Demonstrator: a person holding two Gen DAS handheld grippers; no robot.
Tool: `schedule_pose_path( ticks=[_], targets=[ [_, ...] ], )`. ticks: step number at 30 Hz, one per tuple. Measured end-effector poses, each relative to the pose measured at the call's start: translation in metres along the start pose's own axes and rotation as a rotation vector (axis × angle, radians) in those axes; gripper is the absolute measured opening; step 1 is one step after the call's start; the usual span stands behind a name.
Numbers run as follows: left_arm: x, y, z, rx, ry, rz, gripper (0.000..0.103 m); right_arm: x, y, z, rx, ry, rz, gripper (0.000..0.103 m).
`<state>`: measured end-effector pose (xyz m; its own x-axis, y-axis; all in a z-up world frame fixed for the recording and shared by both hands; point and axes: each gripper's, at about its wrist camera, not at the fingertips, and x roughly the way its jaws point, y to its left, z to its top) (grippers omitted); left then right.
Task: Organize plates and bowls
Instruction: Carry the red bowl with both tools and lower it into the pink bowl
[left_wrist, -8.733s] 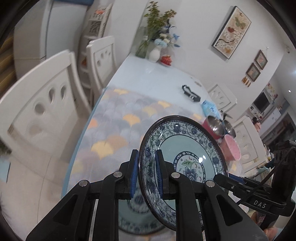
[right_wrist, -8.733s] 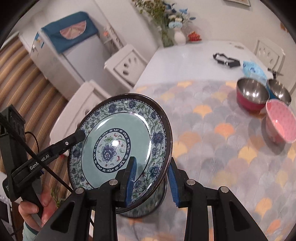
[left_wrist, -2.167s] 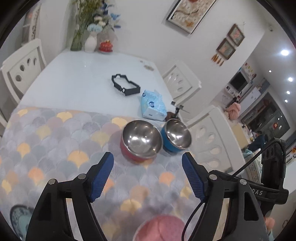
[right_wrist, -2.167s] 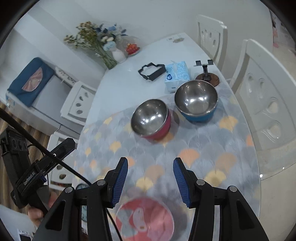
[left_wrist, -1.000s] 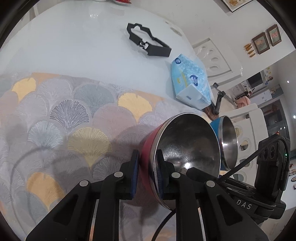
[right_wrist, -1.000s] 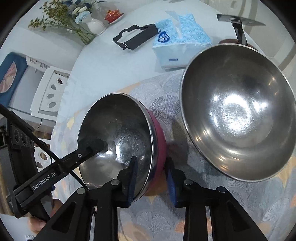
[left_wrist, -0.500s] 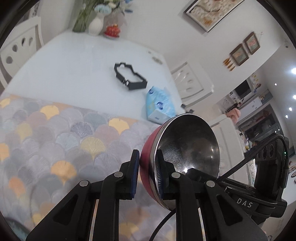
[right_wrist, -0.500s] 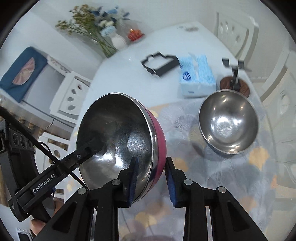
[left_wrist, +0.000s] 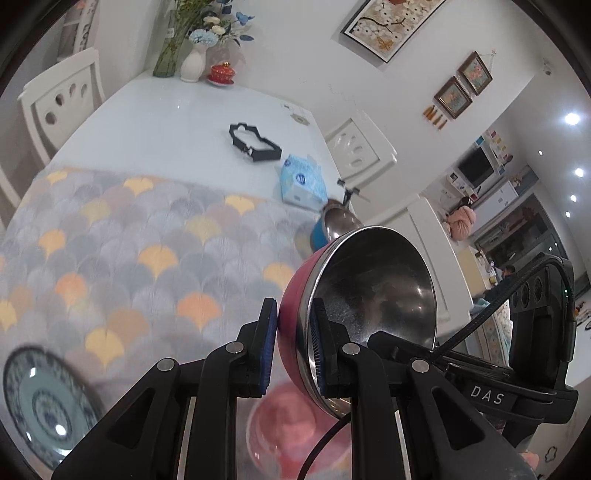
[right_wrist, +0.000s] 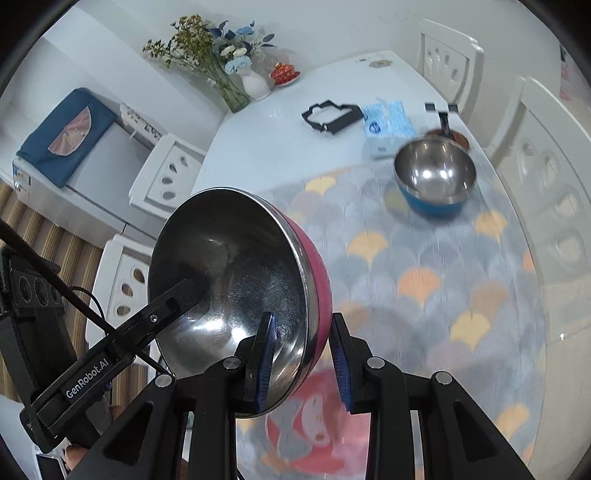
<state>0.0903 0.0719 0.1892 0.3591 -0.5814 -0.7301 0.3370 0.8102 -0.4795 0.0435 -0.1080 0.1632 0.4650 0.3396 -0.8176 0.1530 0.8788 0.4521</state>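
The red bowl (left_wrist: 354, 302) is now off the patterned table mat (left_wrist: 122, 240) and held in the air above the pink bowl (right_wrist: 325, 424); a second ago it stood on the mat just beside the blue bowl (right_wrist: 436, 181). The blue bowl has stayed at the far end of the mat, near the tissue pack (right_wrist: 388, 125). The patterned plate (left_wrist: 40, 402) lies at the near left corner of the mat. You are therefore probably in the nesting step: red bowl into pink bowl.

Both arms are raised and angled down at the table. Your left gripper (left_wrist: 291, 347) is clamped on the rim of the red bowl, one pad inside and one outside. Your right gripper (right_wrist: 303, 354) is clamped on the opposite rim in the same way. The bowl is tilted in both views.
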Motion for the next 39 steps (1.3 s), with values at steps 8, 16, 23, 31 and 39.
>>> schedule_pose_path(
  ticks=[8, 16, 23, 31, 39],
  targets=[
    [0.000, -0.001, -0.063, 0.007, 0.071, -0.020, 0.014, -0.002, -0.015, -0.070, 0.040, 0.060, -0.058, 0.029],
    [0.011, -0.004, -0.109, 0.028, 0.134, -0.001, 0.014, 0.005, -0.033, -0.111, 0.085, 0.110, -0.093, 0.030],
    [0.019, -0.010, -0.122, 0.069, 0.157, 0.035, 0.014, 0.013, -0.039, -0.123, 0.095, 0.120, -0.121, 0.030],
    [0.036, -0.012, -0.123, 0.110, 0.180, 0.074, 0.014, 0.026, -0.045, -0.124, 0.100, 0.126, -0.151, 0.030],
    [0.043, -0.008, -0.116, 0.108, 0.185, 0.099, 0.020, 0.029, -0.051, -0.119, 0.108, 0.126, -0.156, 0.030]
  ],
)
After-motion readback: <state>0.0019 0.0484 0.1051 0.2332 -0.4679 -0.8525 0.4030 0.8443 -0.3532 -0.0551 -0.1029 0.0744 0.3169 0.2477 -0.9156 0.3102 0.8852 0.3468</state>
